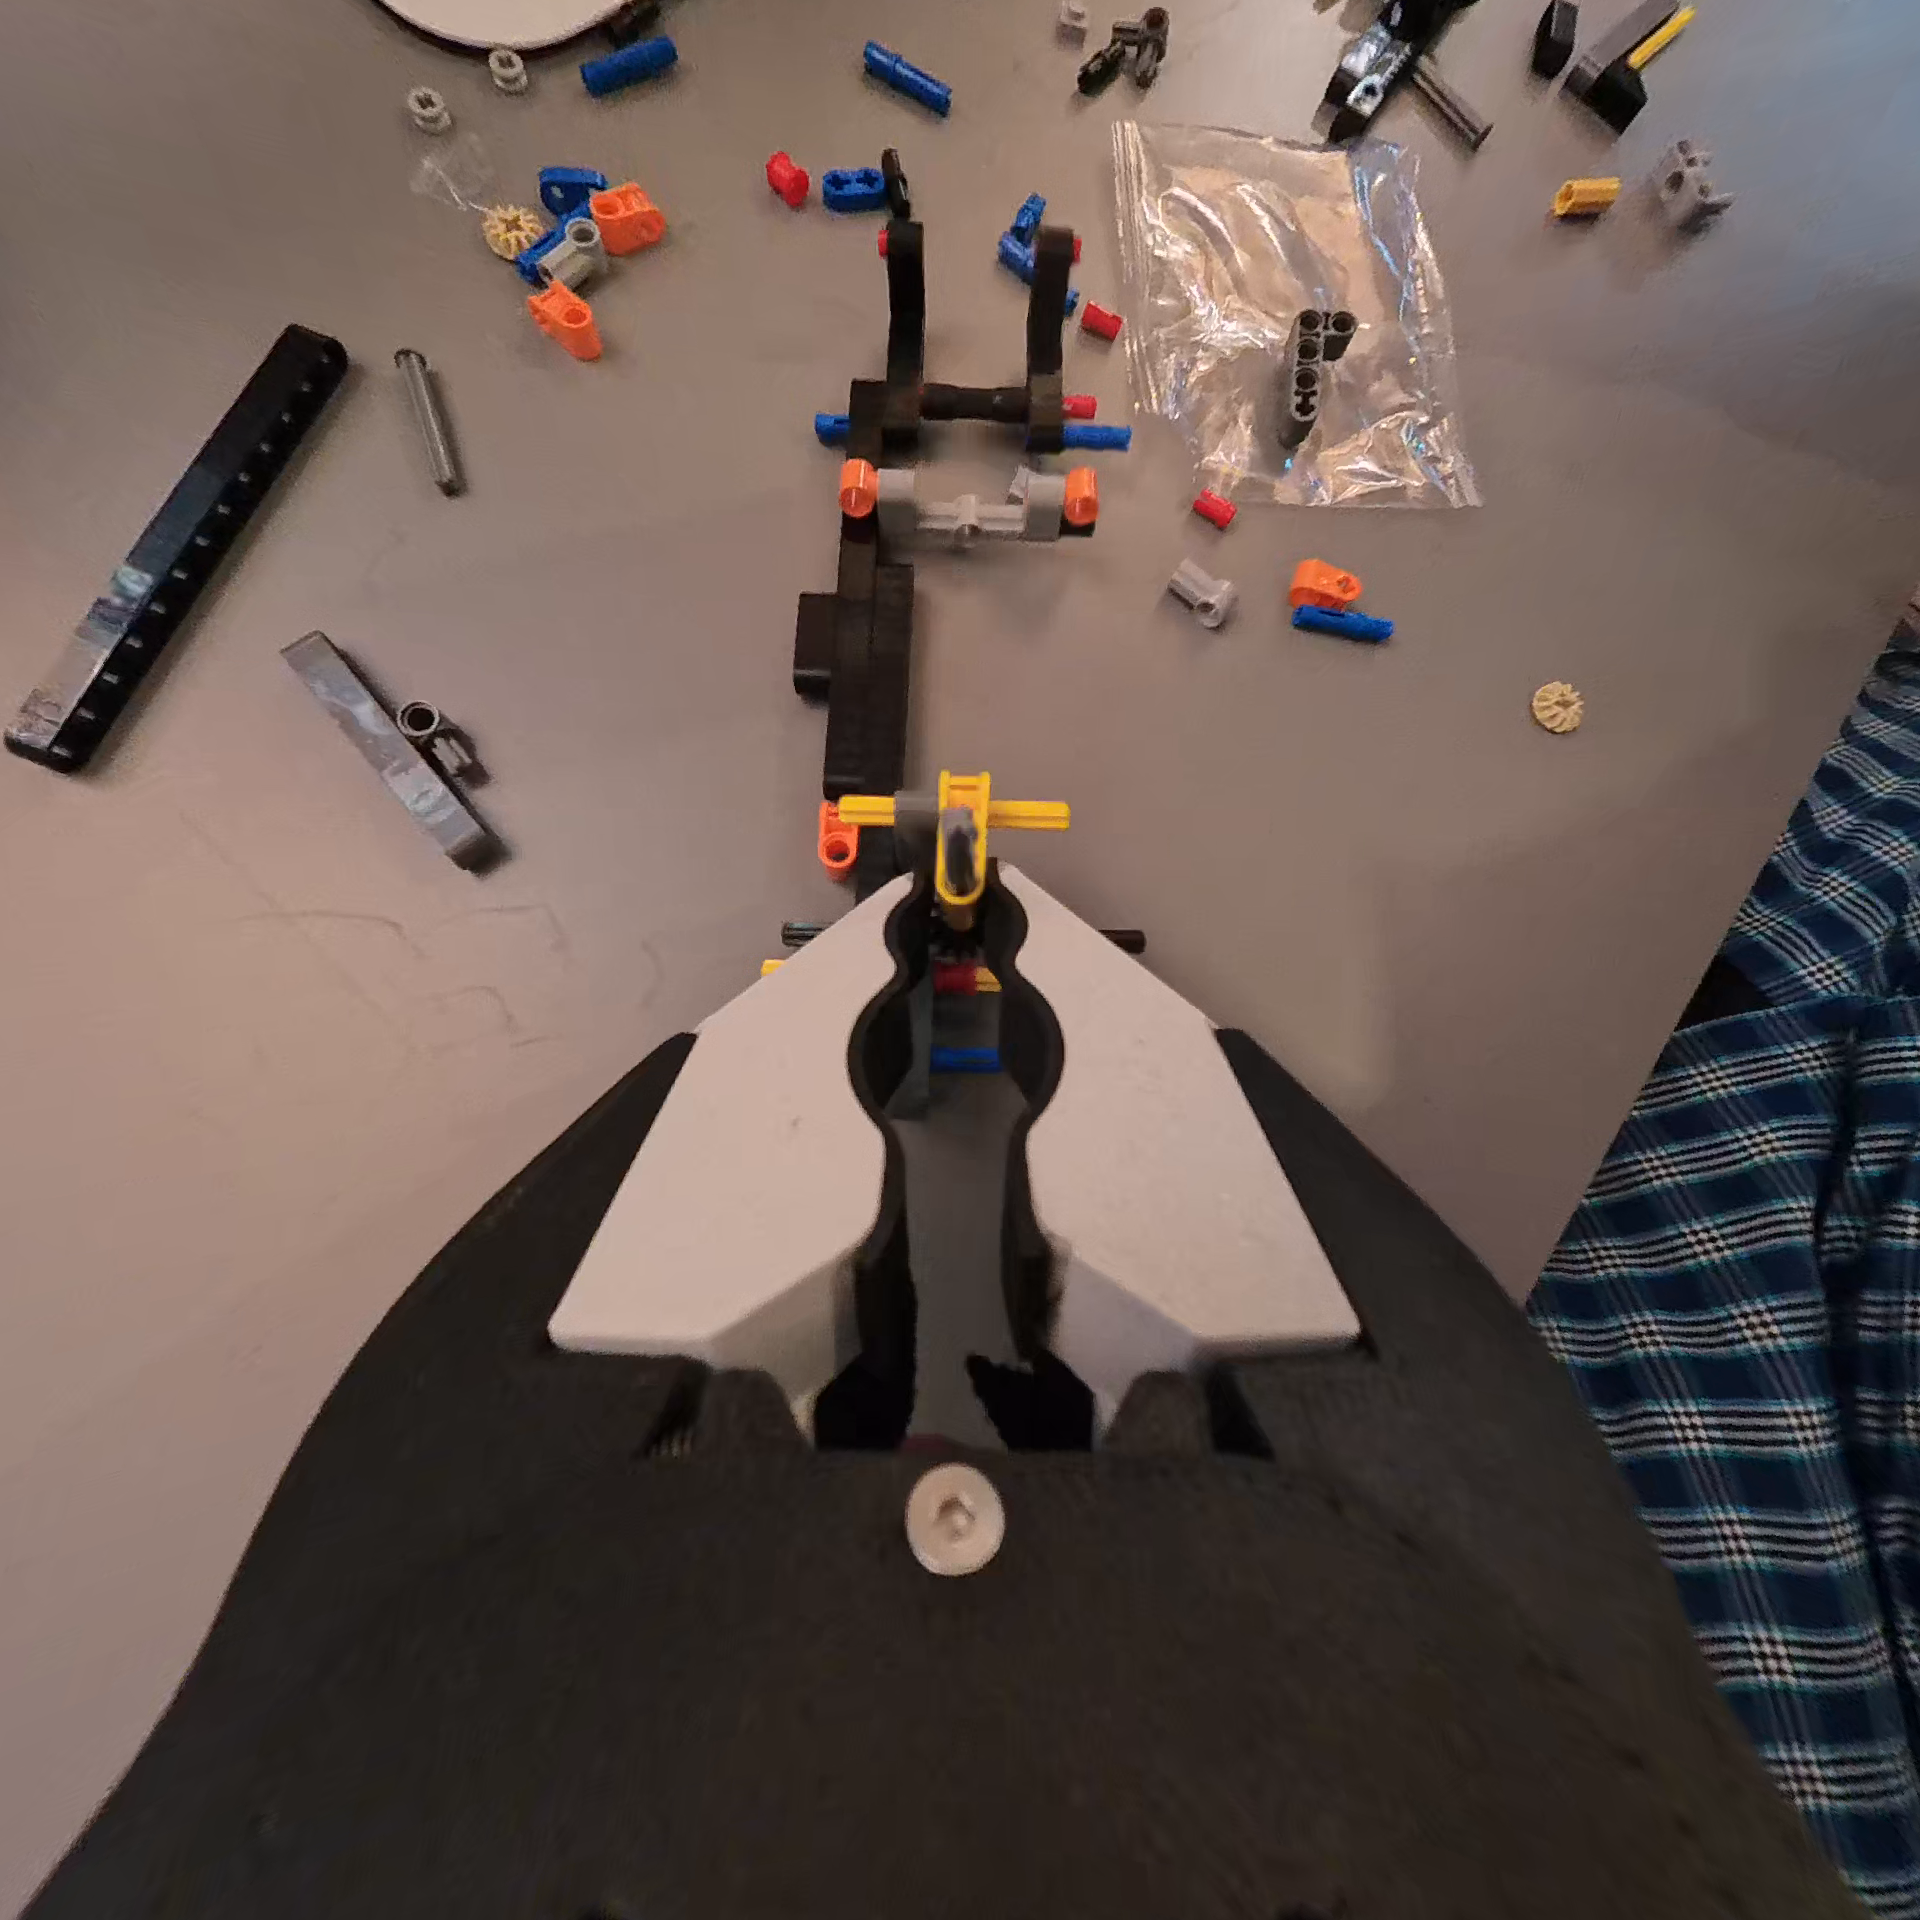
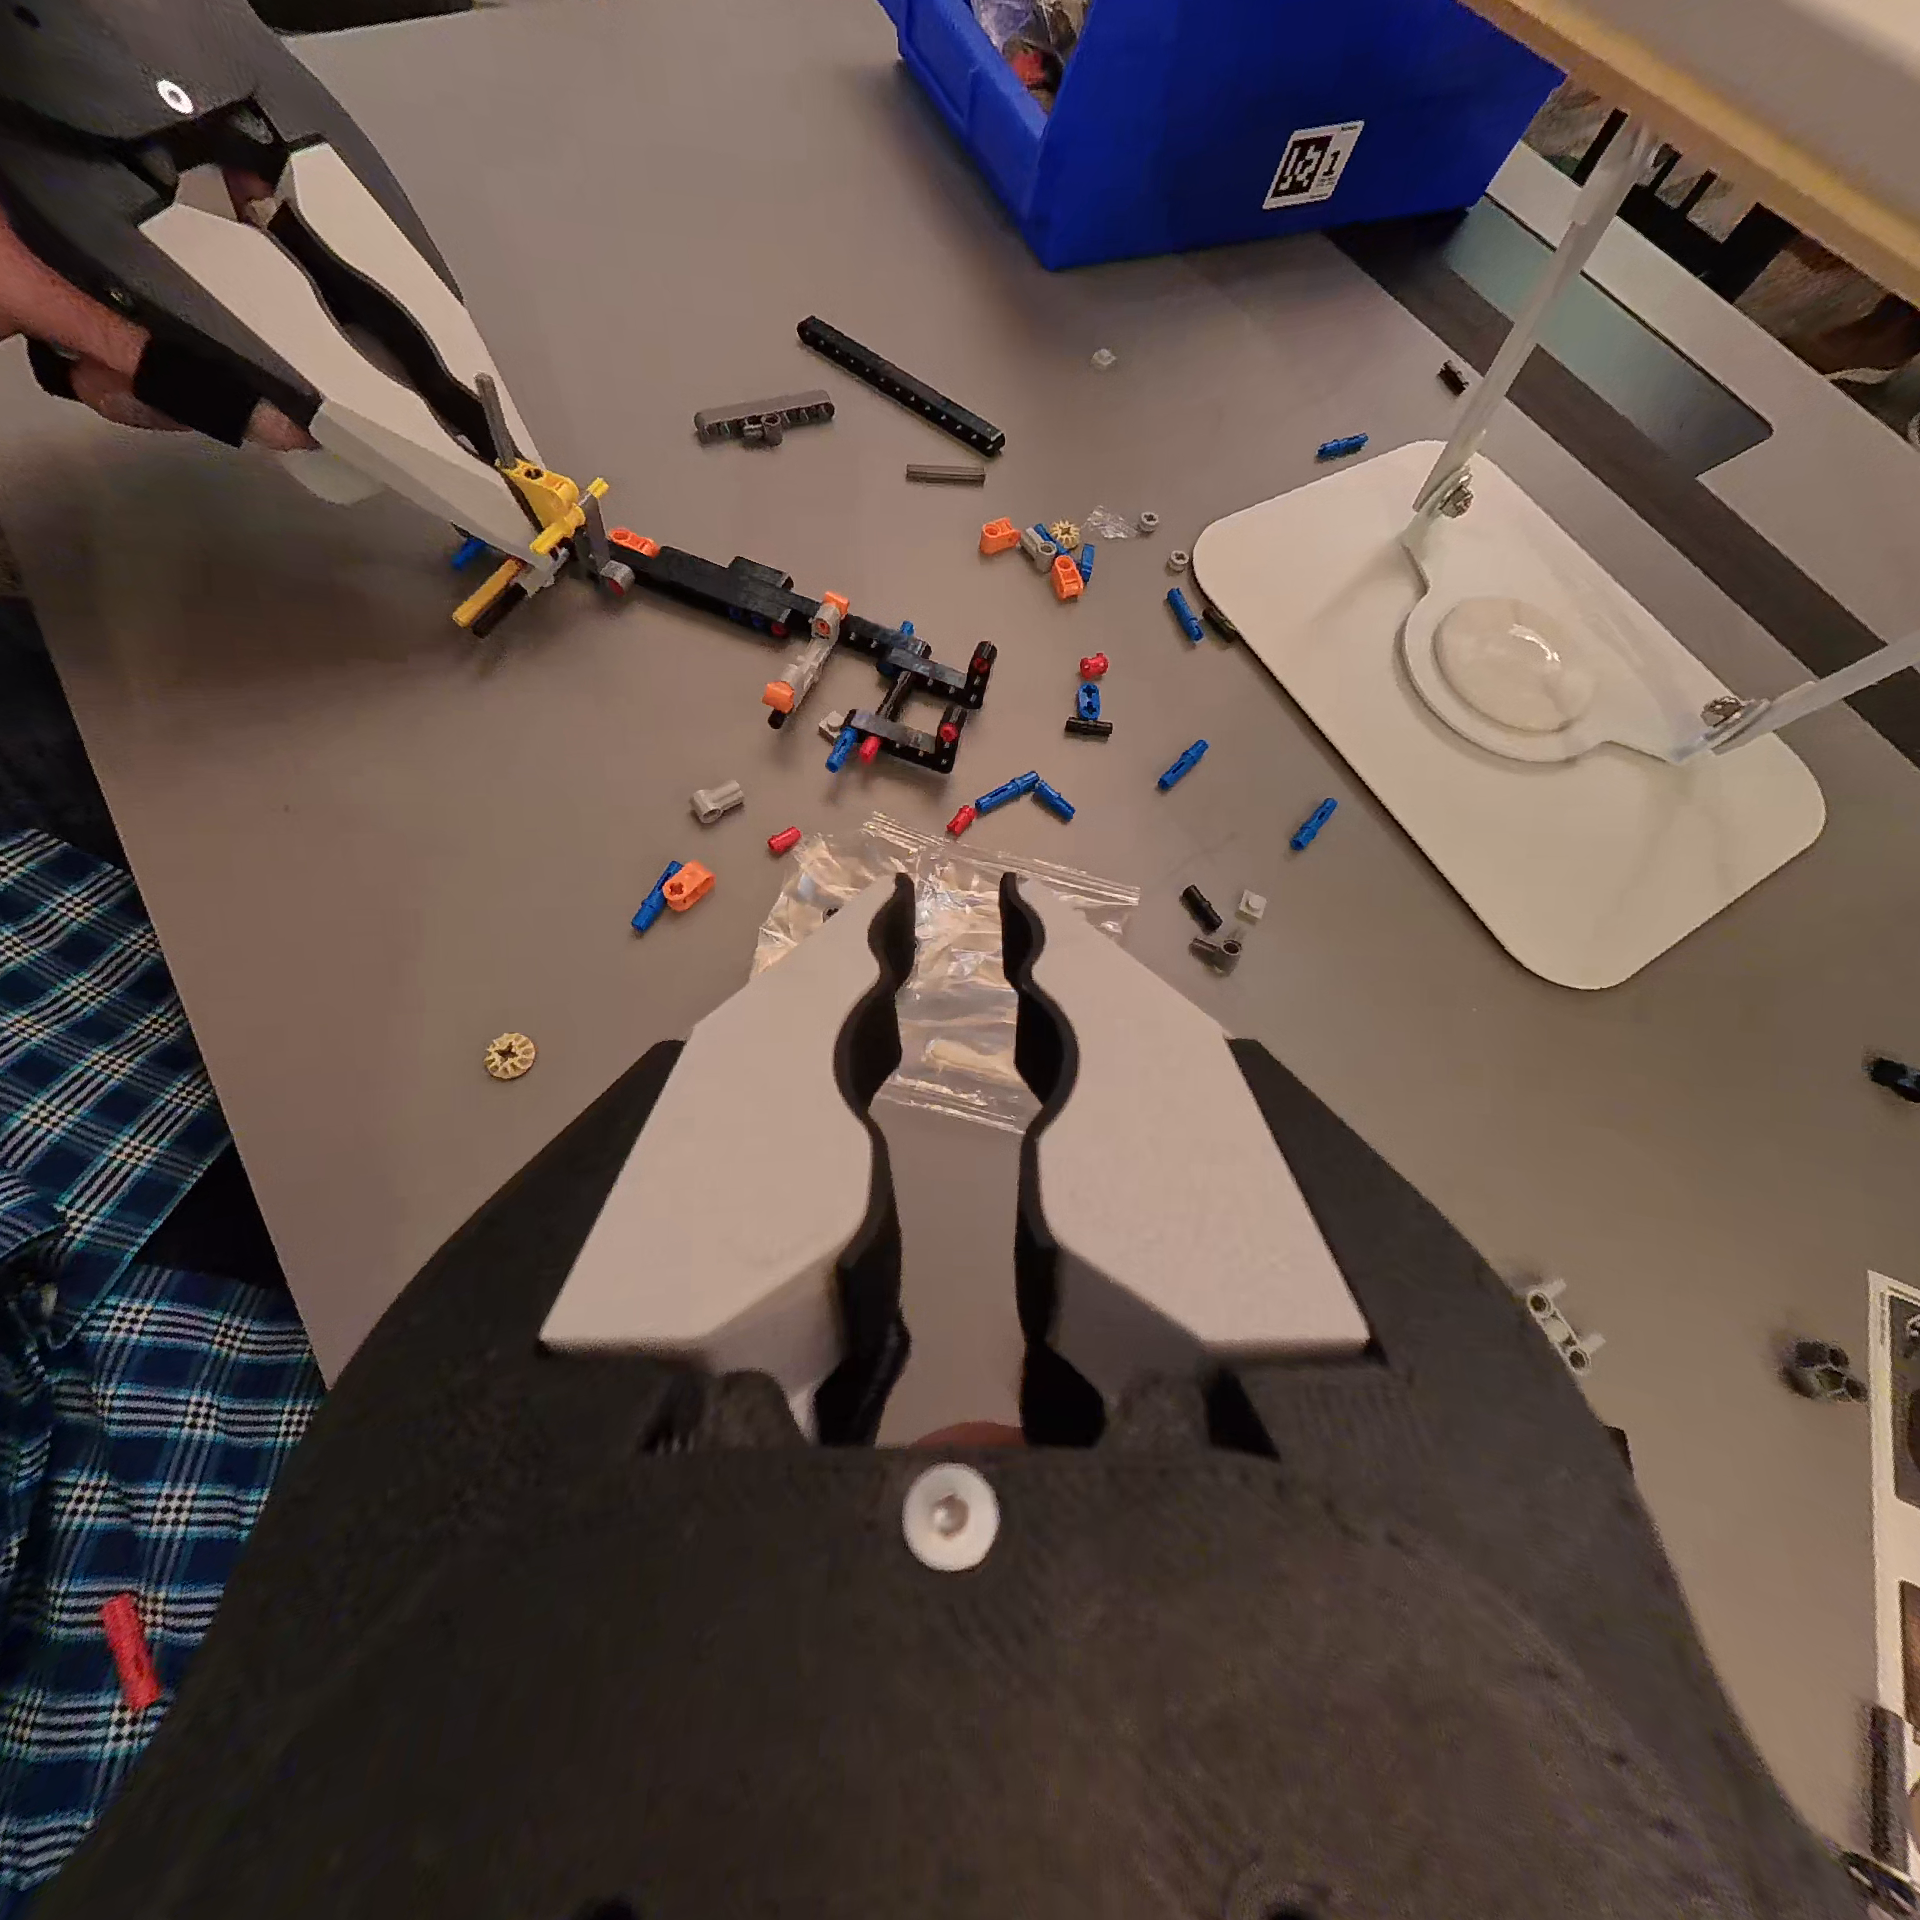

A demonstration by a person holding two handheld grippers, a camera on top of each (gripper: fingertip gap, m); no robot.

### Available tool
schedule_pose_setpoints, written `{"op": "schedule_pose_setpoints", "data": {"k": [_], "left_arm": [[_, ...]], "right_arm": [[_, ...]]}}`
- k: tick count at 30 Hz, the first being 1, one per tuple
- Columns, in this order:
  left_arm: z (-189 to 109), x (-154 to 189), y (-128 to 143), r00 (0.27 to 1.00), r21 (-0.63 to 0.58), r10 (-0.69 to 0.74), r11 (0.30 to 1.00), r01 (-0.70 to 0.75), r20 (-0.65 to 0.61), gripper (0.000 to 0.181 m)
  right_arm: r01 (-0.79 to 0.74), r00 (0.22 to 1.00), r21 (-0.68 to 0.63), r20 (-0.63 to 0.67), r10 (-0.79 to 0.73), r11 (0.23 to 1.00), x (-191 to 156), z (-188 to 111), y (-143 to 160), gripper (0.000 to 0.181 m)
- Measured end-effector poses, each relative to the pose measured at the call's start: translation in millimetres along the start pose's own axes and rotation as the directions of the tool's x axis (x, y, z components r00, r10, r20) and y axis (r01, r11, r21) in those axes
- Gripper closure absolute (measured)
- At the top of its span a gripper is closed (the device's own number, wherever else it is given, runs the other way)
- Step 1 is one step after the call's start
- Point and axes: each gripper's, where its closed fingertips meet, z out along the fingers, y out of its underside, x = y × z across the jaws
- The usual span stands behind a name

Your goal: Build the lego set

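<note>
A long black lego assembly [image 1: 873, 665] with orange, grey and blue parts lies on the grey table; it also shows in the right wrist view [image 2: 758, 603]. My left gripper [image 1: 956, 894] is shut on the assembly's near end, on its yellow piece [image 1: 961, 831]. In the right wrist view that gripper [image 2: 525, 520] grips the yellow piece [image 2: 545, 494]. My right gripper [image 2: 956, 894] is open and empty, hovering over a clear plastic bag [image 2: 956, 997], which shows in the left wrist view [image 1: 1288, 312] with a dark piece inside.
Loose blue, red, orange and grey pieces [image 2: 1039, 551] are scattered around. A long black beam [image 1: 177, 540] and a grey beam [image 1: 390, 748] lie left. A blue bin [image 2: 1195, 135] and a white stand base [image 2: 1507, 748] stand behind. A plaid sleeve [image 1: 1787, 1247] is at the right. Tip to tip, the grippers are about 20 cm apart.
</note>
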Motion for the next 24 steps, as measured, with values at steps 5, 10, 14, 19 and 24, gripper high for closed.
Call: {"op": "schedule_pose_setpoints", "data": {"k": [5, 10, 14, 19, 24], "left_arm": [[-7, -6, -2, 1.000, 0.023, -0.009, 1.000, 0.009, 0.012, 0.176], [-18, -9, -4, 0.999, 0.065, -0.033, 0.997, 0.032, 0.003, 0.177], [-26, -15, 2, 0.998, 0.073, -0.060, 0.996, 0.060, 0.003, 0.177], [-31, -18, 12, 0.996, 0.066, -0.094, 0.993, 0.093, 0.011, 0.176], [-31, -23, 19, 0.982, 0.086, -0.186, 0.979, 0.183, 0.026, 0.176]], "right_arm": [[-0.006, 1.000, 0.002, 0.008, 0.006, 1.000, 0, 1, 1, 0.167], [-0.015, 1.000, 0.004, 0.025, 0.015, 1.000, -2, 3, 2, 0.168], [-0.019, 0.999, 0.003, 0.032, 0.019, 1.000, -3, 4, 2, 0.168], [-0.021, 0.999, -0.004, 0.040, 0.021, 1.000, -5, 7, 4, 0.168], [-0.022, 0.999, -0.007, 0.047, 0.022, 1.000, -7, 9, 5, 0.167]]}}
